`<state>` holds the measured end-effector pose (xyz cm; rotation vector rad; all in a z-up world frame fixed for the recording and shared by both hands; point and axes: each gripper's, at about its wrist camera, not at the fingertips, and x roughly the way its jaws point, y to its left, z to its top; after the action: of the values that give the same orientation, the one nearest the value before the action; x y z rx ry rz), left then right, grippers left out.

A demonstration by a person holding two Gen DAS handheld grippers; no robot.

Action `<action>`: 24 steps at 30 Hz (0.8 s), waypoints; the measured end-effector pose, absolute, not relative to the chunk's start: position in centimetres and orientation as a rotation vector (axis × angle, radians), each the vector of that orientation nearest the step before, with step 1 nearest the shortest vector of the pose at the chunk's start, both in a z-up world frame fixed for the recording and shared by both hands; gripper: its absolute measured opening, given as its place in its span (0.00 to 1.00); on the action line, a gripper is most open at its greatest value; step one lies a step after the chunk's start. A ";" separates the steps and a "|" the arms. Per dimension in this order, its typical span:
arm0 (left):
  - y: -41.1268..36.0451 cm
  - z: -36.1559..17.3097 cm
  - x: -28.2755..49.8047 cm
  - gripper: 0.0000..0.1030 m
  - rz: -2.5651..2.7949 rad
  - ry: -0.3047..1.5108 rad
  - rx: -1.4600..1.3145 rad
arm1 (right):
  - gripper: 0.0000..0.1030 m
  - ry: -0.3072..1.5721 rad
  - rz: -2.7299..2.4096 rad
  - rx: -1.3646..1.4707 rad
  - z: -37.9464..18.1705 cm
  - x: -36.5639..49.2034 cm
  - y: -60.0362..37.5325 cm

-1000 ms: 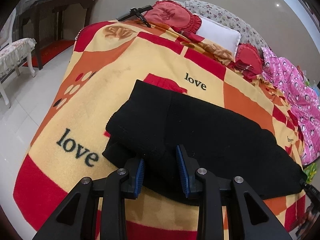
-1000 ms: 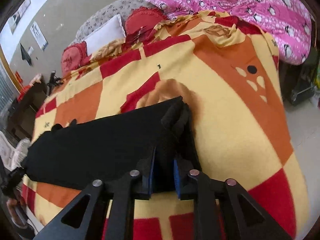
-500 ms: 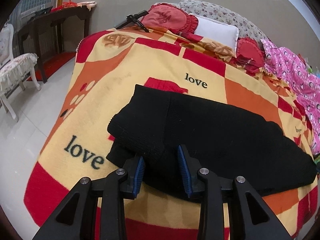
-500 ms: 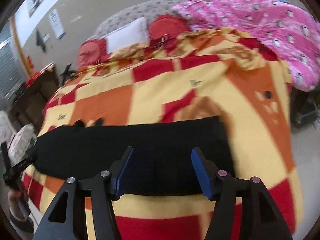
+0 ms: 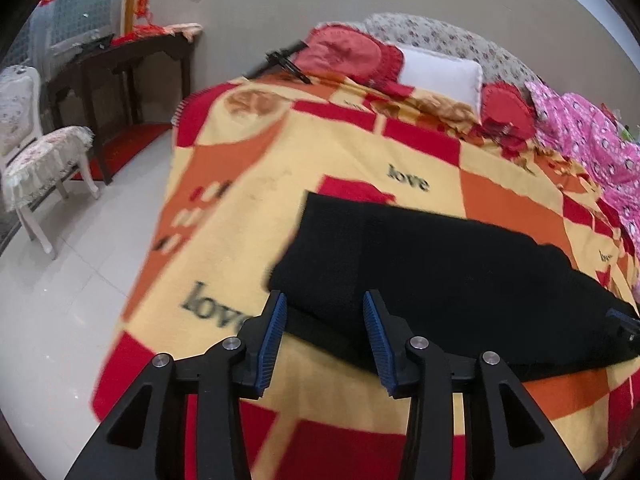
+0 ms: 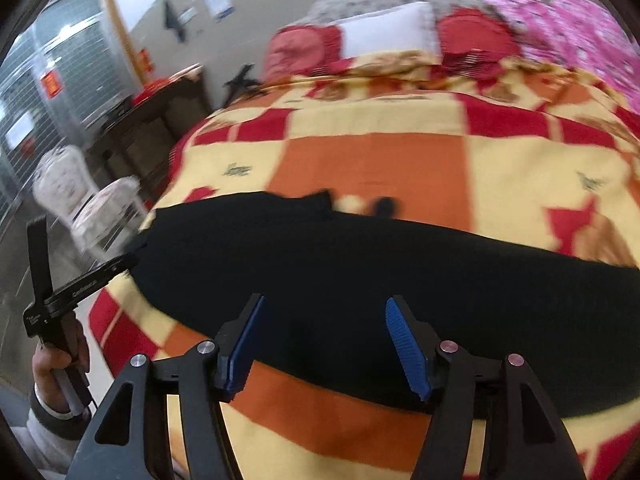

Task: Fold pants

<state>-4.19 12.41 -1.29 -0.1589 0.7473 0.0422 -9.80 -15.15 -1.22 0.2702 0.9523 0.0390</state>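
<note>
Black pants (image 5: 440,264) lie folded lengthwise in a long band across the near part of a bed; they also show in the right wrist view (image 6: 360,272). My left gripper (image 5: 325,312) is open, its blue pads either side of the pants' left end, just above the cloth and holding nothing. My right gripper (image 6: 325,320) is open wide and empty, over the near edge of the pants around their middle. In the right wrist view the left gripper (image 6: 80,284) shows at the far left, in a hand.
The bed carries a yellow, orange and red "love" blanket (image 5: 248,168). Red and white pillows (image 5: 440,72) and a pink quilt (image 5: 592,148) lie at the head. A white chair (image 5: 36,152) and dark side table (image 5: 132,60) stand on the tiled floor at left.
My right gripper has let go of the pants' right end, opened wide and swung left along the pants. My left gripper has opened wider and drawn back from the bunched left end.
</note>
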 end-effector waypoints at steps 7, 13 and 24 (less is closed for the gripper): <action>13.7 0.1 -5.6 0.42 0.054 0.690 -0.205 | 0.62 0.951 0.171 0.202 -1.5 -5.8 -8.4; 13.6 -0.6 -4.2 0.47 0.010 0.705 -0.216 | 0.62 0.987 0.210 0.111 -2.7 -3.1 -3.8; 16.3 -2.6 -0.1 0.48 -0.012 0.775 -0.291 | 0.62 1.023 0.286 -0.041 -4.4 -3.7 0.8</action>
<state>-0.11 16.32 -2.62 -0.2907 0.7748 -0.0119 -3.68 0.82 -4.36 -0.0415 1.0228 0.2864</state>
